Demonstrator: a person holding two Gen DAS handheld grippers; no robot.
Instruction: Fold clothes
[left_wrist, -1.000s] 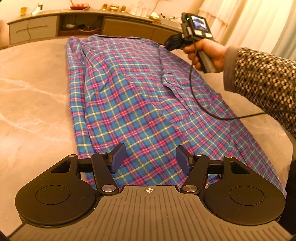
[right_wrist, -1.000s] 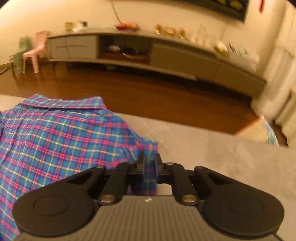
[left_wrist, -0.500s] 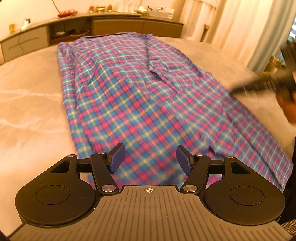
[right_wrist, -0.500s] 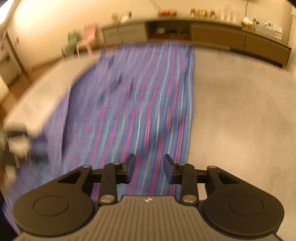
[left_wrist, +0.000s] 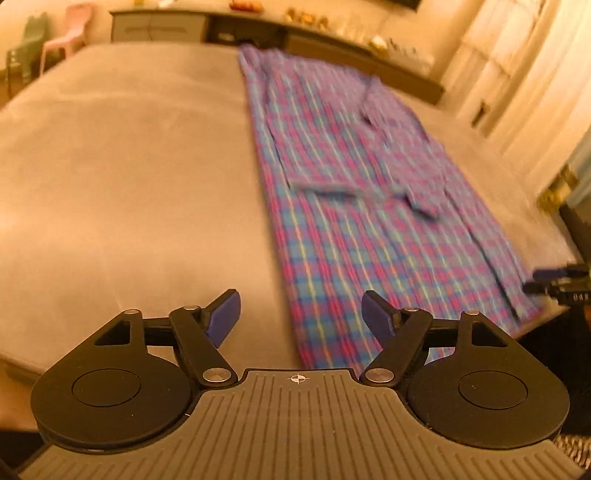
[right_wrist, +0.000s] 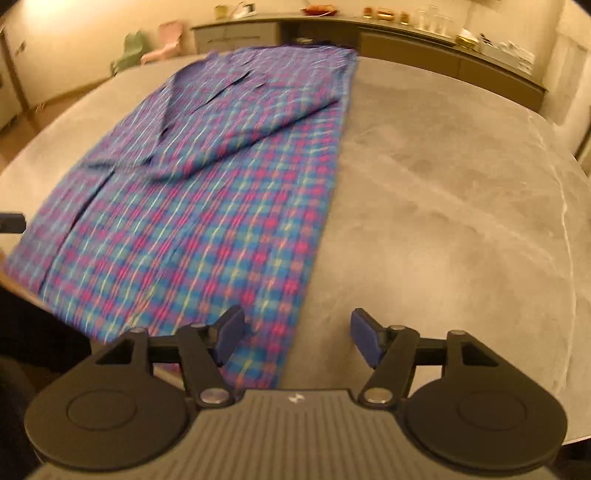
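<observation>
Both hand-held grippers opening, empty; only the left view shows the plaid shirt's (left_wrist: 369, 206) folded-in sleeve cuff.

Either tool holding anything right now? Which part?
Nothing held. Left tool and right tool are both opening, empty, above the blue-pink plaid shirt's near hem.

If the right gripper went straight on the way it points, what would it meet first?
Probably the near right edge of the plaid shirt, or the bare table just beside it. The right gripper is opening with nothing between its jaws; depth is unclear.
</observation>
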